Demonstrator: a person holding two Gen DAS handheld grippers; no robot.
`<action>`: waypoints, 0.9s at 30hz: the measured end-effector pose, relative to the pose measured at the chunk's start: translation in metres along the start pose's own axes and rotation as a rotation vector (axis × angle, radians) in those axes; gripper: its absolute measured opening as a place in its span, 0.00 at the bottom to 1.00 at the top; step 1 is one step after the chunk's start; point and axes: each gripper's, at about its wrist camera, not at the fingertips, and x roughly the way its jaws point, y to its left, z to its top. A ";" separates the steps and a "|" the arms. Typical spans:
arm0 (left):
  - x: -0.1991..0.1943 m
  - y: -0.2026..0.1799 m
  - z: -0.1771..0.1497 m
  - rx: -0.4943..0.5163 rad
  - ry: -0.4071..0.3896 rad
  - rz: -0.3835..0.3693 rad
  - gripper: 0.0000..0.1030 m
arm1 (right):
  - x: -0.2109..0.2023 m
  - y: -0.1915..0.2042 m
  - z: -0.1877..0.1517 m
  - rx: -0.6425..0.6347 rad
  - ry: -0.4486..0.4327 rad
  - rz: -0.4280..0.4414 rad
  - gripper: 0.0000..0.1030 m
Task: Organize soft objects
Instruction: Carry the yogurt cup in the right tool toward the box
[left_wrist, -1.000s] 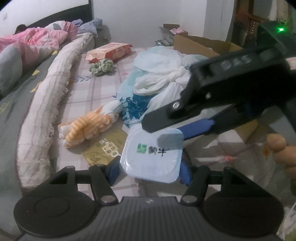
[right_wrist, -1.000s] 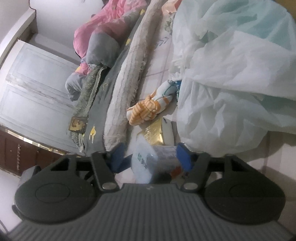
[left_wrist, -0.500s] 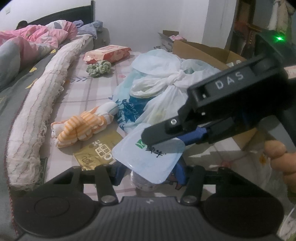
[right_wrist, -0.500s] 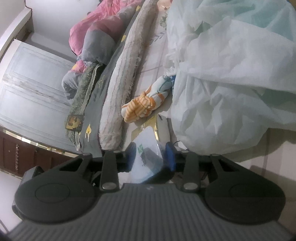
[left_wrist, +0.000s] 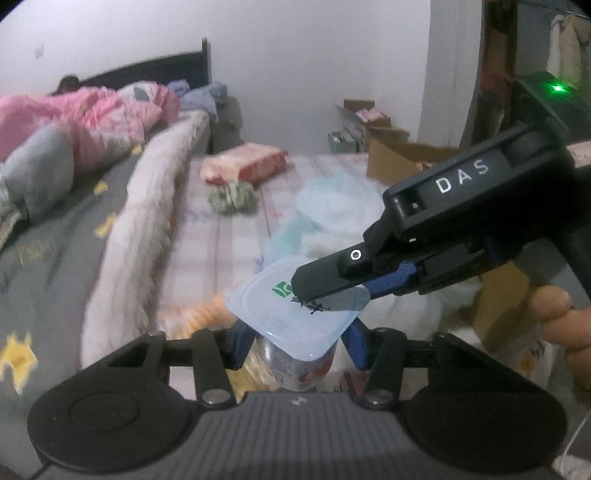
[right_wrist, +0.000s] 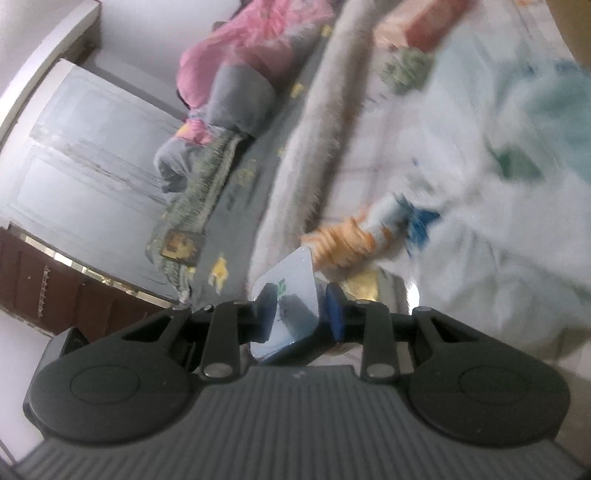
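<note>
A small yogurt cup with a pale blue foil lid (left_wrist: 291, 314) sits between my left gripper's (left_wrist: 295, 345) blue fingers, which are shut on its body. My right gripper (left_wrist: 325, 291) comes in from the right and is shut on the lid's edge; the lid also shows in the right wrist view (right_wrist: 291, 299) between the right gripper's (right_wrist: 301, 308) pads. An orange striped sock bundle (right_wrist: 343, 240) lies on the bed below, blurred. A green knotted cloth (left_wrist: 232, 195) lies farther back.
A pink wipes pack (left_wrist: 243, 166) lies beyond the green cloth. White and teal plastic bags (left_wrist: 332, 210) are heaped at right. A long fuzzy bolster (left_wrist: 144, 206) runs along the bed. Cardboard boxes (left_wrist: 399, 155) stand at the far right. A gold packet (right_wrist: 364, 282) lies under the cup.
Both grippers have lifted the cup up off the bed and the views are blurred by motion. The right gripper has closed tighter on the lid, which now tilts upward.
</note>
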 end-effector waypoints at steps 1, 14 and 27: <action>-0.002 -0.001 0.007 0.010 -0.014 0.004 0.50 | -0.005 0.004 0.006 -0.014 -0.016 0.005 0.27; 0.017 -0.090 0.118 0.202 -0.152 -0.176 0.51 | -0.160 -0.015 0.046 -0.020 -0.318 -0.088 0.28; 0.103 -0.204 0.127 0.303 0.148 -0.457 0.51 | -0.246 -0.134 0.015 0.275 -0.263 -0.218 0.29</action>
